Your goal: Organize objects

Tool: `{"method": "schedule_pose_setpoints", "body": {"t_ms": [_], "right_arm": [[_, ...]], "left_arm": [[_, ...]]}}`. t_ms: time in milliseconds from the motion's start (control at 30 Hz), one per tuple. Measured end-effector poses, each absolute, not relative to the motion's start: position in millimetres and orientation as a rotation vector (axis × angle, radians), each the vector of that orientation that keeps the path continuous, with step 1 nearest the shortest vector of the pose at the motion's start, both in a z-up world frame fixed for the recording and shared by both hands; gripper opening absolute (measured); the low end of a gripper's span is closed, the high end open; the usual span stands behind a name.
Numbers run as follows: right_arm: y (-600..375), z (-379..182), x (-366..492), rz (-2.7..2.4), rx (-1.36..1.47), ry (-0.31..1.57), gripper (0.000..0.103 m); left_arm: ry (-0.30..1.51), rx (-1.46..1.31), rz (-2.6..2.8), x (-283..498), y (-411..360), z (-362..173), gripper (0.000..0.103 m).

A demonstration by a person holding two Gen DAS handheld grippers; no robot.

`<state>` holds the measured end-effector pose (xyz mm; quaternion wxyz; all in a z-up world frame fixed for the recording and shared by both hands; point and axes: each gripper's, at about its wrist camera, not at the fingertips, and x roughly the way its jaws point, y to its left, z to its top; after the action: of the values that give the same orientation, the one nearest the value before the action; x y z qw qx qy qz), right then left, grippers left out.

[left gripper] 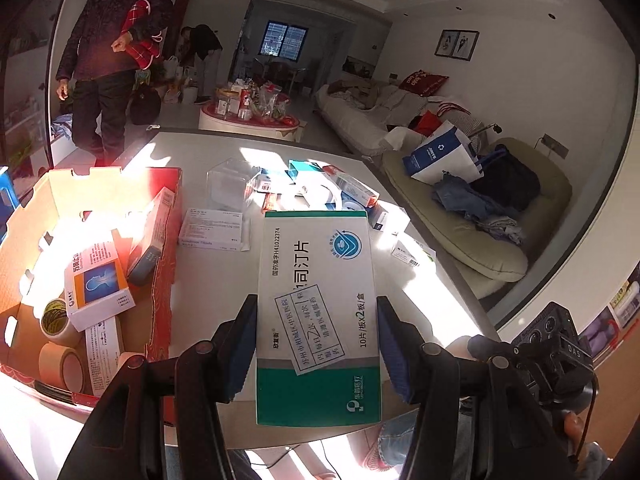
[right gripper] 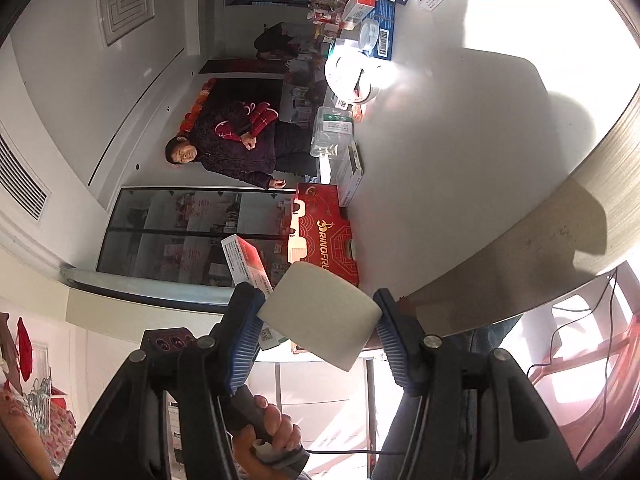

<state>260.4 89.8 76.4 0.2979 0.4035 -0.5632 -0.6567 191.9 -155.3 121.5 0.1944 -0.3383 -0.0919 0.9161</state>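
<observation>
Status: my left hand-held gripper point(left gripper: 316, 344) clamps the green-white medicine box point(left gripper: 318, 312) flat above the table point(left gripper: 420, 292), ready for the red carton point(left gripper: 160, 280) beside it, while the right hand-held gripper point(right gripper: 320, 320) grips a plain white box point(right gripper: 320, 316) off the table edge.

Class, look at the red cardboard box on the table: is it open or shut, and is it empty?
Open and not empty. The red cardboard box has its flaps up, and medicine cartons and tape rolls lie inside.

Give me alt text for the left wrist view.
The left gripper holds a white-and-green medicine box above a white table. A red carton of boxes and tape rolls sits to its left, with more boxes scattered beyond.
</observation>
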Motion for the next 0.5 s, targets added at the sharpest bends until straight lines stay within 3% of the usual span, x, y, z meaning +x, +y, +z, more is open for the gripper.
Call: {"method": "schedule_pose_setpoints", "body": {"t_ms": [500], "right_arm": [[93.6,55.0,249.7,-1.692,1.089,-1.549,0.055]], "left_arm": [[-0.204,-0.961,2.611,183.4,-154.6,122.4,0.061]]}}
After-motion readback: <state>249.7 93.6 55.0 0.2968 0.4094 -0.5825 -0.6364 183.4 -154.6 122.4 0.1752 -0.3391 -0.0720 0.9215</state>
